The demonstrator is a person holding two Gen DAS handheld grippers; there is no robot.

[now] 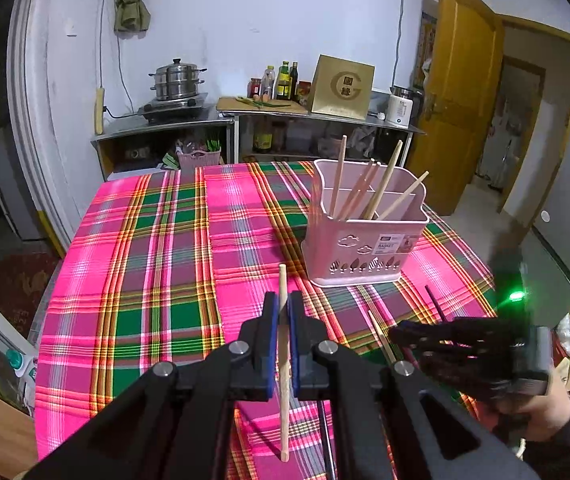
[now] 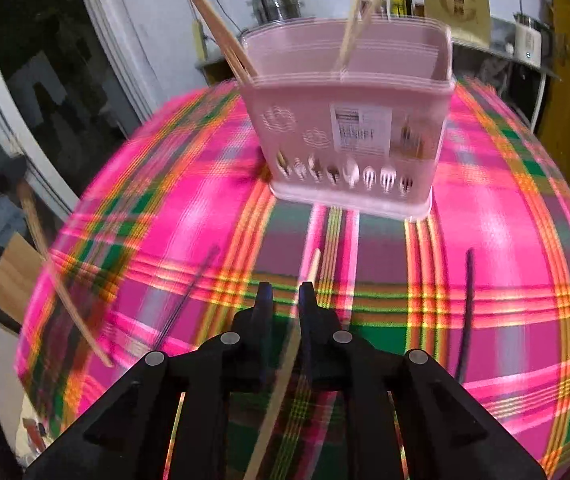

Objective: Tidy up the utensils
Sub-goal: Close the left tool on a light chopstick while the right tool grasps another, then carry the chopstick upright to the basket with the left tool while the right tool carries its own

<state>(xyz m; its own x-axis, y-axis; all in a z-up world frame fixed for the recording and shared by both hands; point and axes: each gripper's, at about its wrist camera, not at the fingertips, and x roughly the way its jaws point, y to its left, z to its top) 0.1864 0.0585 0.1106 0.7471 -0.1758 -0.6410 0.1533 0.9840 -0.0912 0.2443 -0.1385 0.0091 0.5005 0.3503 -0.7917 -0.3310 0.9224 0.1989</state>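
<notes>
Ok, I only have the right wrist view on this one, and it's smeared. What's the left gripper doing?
Observer: The left gripper is shut on a light chopstick.
Operator: And the basket, is it divided inside?
Observer: Yes, the basket has partitions, and light chopsticks lean in more than one compartment.
</notes>
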